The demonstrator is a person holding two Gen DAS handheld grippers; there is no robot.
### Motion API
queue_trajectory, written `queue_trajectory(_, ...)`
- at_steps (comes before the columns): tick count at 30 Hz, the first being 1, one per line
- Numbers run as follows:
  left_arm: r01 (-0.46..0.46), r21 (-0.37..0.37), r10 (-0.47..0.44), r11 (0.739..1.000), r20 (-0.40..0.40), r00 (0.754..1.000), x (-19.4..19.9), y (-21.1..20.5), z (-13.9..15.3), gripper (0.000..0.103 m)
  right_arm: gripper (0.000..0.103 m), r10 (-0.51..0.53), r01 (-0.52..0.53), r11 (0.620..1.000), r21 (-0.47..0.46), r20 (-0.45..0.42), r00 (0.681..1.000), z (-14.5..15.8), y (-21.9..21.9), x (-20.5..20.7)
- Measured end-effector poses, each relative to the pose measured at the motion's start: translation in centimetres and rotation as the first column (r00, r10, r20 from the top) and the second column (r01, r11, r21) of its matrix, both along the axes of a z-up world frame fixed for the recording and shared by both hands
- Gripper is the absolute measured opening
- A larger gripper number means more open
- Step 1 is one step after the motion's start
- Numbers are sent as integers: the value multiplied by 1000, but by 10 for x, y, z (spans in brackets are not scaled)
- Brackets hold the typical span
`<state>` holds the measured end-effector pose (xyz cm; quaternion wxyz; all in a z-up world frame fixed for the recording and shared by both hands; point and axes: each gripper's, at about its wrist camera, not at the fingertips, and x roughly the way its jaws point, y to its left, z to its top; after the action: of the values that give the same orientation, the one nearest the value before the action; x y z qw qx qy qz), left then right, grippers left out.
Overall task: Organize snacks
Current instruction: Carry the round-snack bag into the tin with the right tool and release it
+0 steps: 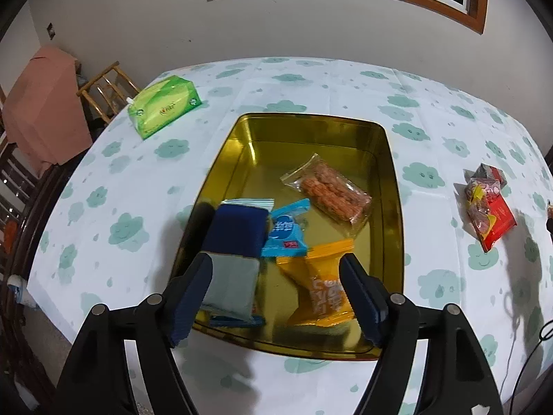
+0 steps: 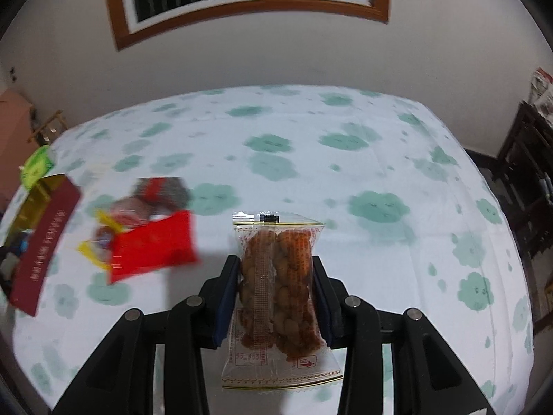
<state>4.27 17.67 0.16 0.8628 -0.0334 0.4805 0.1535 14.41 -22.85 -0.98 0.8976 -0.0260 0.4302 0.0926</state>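
Note:
A gold tin stands in the middle of the table. In it lie a clear packet of fried twists, a light blue packet, an orange packet and a dark blue and grey packet. My left gripper hangs open over the tin's near end; the dark blue packet lies against its left finger and the pads press on nothing. My right gripper is shut on another clear packet of fried twists, lifted off the cloth. Red snack packets lie to its left.
A green tissue pack sits at the table's far left corner. The red snack packets lie right of the tin. The tin's dark red outer wall shows at the left of the right wrist view. Chairs and a pink box stand beyond the left edge.

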Motion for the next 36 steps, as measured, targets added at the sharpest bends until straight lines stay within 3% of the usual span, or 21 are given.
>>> queue_trajectory(10,-44,2,44,999,23,999,-18,17,2,76,40,209,-210,977,28,37,977,23,99,-33)
queue_trajectory(24,-144,-26,144,989,28,989,-42,60,-3,80,40,454,-455,887,84,33,891,29,227,-73)
queue_trajectory(36,-208,-62,211,976,37,977,-60,92,-3,81,40,565,-564,821,89,19,825,21,299,-83)
